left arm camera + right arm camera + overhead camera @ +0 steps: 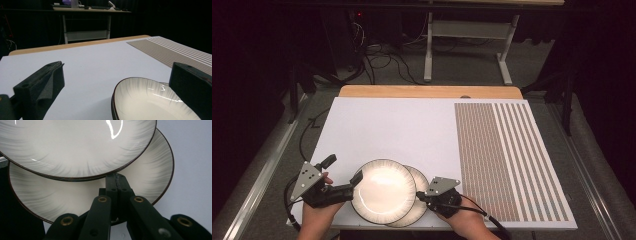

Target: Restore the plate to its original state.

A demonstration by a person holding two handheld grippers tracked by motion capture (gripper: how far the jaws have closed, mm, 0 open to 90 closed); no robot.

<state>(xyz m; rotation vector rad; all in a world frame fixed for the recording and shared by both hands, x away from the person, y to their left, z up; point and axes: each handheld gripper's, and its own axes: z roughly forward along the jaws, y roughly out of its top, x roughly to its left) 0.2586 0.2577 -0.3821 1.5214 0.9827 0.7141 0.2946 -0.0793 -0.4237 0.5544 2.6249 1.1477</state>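
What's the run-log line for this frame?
left tool: open, at top plate rim | right tool: shut on bottom plate rim | plates: overlapped, near board edge

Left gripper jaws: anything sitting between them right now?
Yes. In the left gripper view the rim of the top plate lies between the open jaws of the left gripper; bare white board lies beyond. The high view shows one jaw at that rim.

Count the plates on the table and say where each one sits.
2. The top plate lies near the table's front edge, overlapping the lower plate, which pokes out to its right. More could be hidden beneath.
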